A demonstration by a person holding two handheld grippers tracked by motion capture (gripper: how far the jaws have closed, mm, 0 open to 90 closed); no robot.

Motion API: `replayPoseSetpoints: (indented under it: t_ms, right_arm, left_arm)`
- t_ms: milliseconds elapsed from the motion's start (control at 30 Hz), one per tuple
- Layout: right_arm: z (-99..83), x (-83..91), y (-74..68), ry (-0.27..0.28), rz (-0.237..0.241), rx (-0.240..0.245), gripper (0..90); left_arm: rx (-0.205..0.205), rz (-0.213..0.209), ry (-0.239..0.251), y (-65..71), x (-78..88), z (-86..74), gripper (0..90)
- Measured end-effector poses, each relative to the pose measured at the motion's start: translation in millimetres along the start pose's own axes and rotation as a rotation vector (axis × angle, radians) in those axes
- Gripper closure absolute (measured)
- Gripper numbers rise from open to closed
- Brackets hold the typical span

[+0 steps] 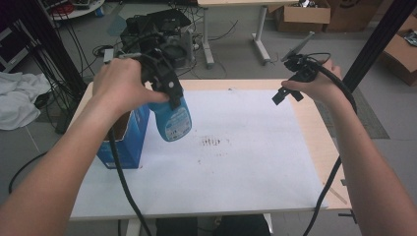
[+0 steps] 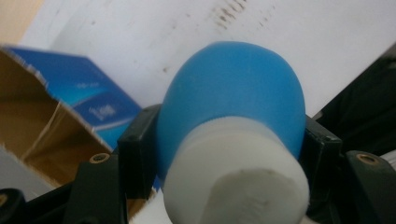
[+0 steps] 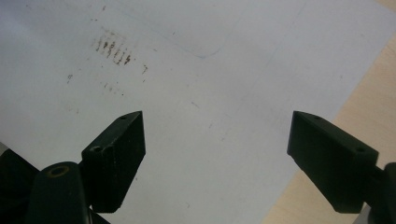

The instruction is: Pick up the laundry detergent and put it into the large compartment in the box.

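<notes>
Above the white-covered table (image 1: 246,172), left tongs (image 1: 169,96) grip a rounded blue plastic bottle (image 1: 172,120) that could slip; right tongs (image 1: 287,93) gape empty.

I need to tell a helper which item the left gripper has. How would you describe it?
Start at the white sheet covering the table, then go to its left edge, where an open blue carton stands. Just right of it hangs a blue bottle, held in the left gripper; unlike the carton, it's rounded.

White sheet (image 1: 236,167) with brown smudges (image 1: 210,142) over the wooden table (image 1: 322,132); cardboard boxes (image 1: 301,14) beyond.
</notes>
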State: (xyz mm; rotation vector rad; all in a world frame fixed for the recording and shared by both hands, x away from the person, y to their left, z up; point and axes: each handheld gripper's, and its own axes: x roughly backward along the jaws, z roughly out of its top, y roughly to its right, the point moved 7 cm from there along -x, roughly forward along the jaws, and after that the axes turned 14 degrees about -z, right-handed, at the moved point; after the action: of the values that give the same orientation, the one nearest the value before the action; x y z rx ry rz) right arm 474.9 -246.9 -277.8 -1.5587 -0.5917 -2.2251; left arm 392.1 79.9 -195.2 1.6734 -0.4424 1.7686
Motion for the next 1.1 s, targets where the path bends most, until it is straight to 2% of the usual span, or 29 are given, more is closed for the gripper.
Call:
replayPoseSetpoints:
  t_ms: [133, 267, 333, 467, 633, 833, 1100]
  right_arm:
    - [0.1, 0.4, 0.1, -0.004, 0.001, -0.004, 19.3]
    - [-0.5, 1.3, 1.2, -0.001, 0.002, -0.006, 19.3]
    - [-0.9, 1.4, 1.9, -0.002, 0.002, -0.008, 19.3]
    - [-1.2, 1.4, 3.3, -0.002, 0.002, -0.009, 19.3]
    - [-0.7, 0.9, 3.0, -0.003, 0.003, -0.007, 19.4]
    - [-1.2, 0.6, 3.3, -0.003, 0.0, -0.003, 19.6]
    - [-3.4, 2.9, 7.3, -0.001, -0.005, -0.016, 19.6]
  left_arm:
    - [0.171, -0.018, 0.049, -20.6, 20.6, -4.7, 36.7]
    - [0.339, -0.026, 0.108, -41.4, 34.3, -12.9, 36.8]
    - [0.399, -0.031, 0.121, -52.3, 40.3, -18.7, 36.8]
    - [0.491, -0.032, 0.121, -71.3, 49.5, -32.0, 36.8]
    - [0.57, -0.014, 0.126, -91.1, 54.9, -47.1, 36.8]
    - [0.648, 0.015, 0.141, -112.0, 58.6, -63.8, 36.8]
    - [0.737, 0.055, 0.137, -131.2, 56.8, -80.4, 36.9]
